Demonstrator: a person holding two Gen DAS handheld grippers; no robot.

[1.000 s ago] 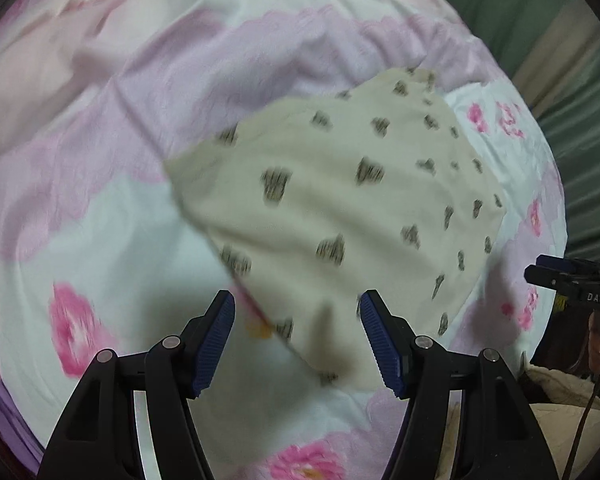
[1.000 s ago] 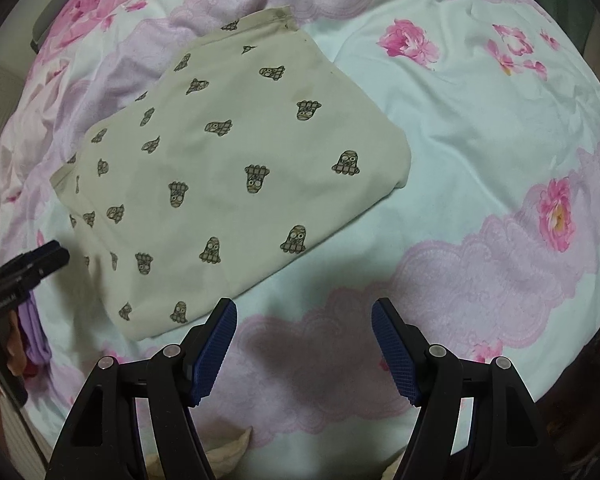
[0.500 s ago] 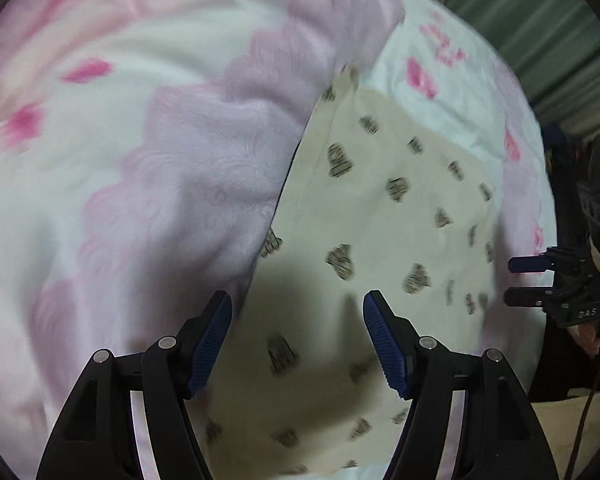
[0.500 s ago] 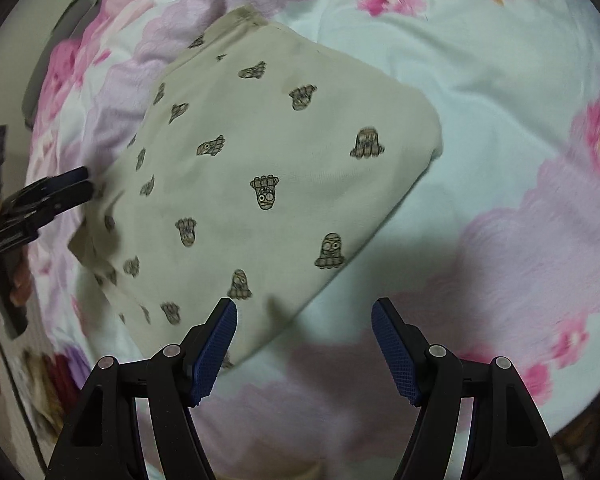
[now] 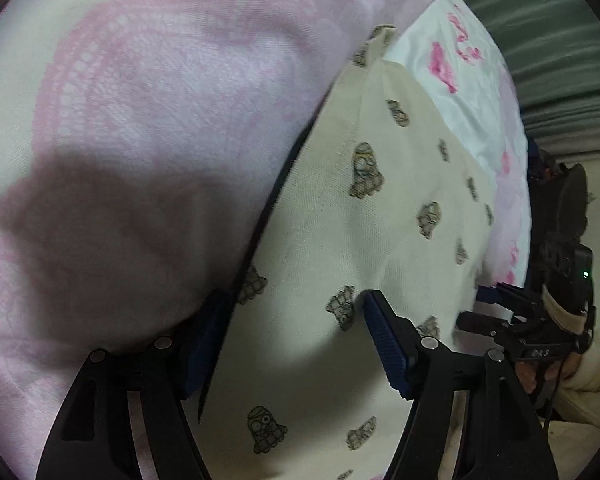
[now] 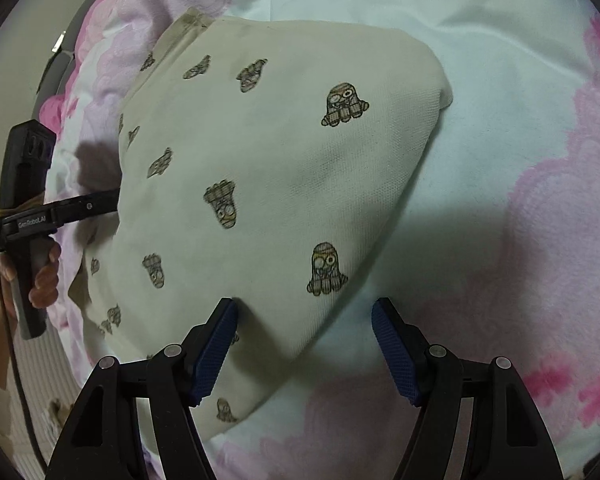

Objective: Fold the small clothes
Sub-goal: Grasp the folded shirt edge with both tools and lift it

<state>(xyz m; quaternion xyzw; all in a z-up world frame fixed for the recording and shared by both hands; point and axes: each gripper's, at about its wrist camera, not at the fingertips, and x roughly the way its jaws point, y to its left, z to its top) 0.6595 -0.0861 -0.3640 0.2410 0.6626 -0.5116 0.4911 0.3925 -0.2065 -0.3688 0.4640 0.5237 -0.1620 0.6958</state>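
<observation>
A cream garment with small dark cartoon prints lies folded flat on a pink and white floral bedsheet. My right gripper is open and low over the garment's near edge, which runs between the jaws. My left gripper is open at the garment's opposite edge, its left finger against the sheet beside the hem and its right finger over the cloth. From the right wrist view the left gripper reaches the garment's left side. The right gripper shows at the right of the left wrist view.
The bedsheet bulges up in folds left of the garment. Green curtains hang beyond the bed's far side. A grey bed edge runs along the upper left in the right wrist view.
Both grippers have dropped closer to the garment. The left one has swung from its middle to its hem at the sheet. The right one has come to the near edge.
</observation>
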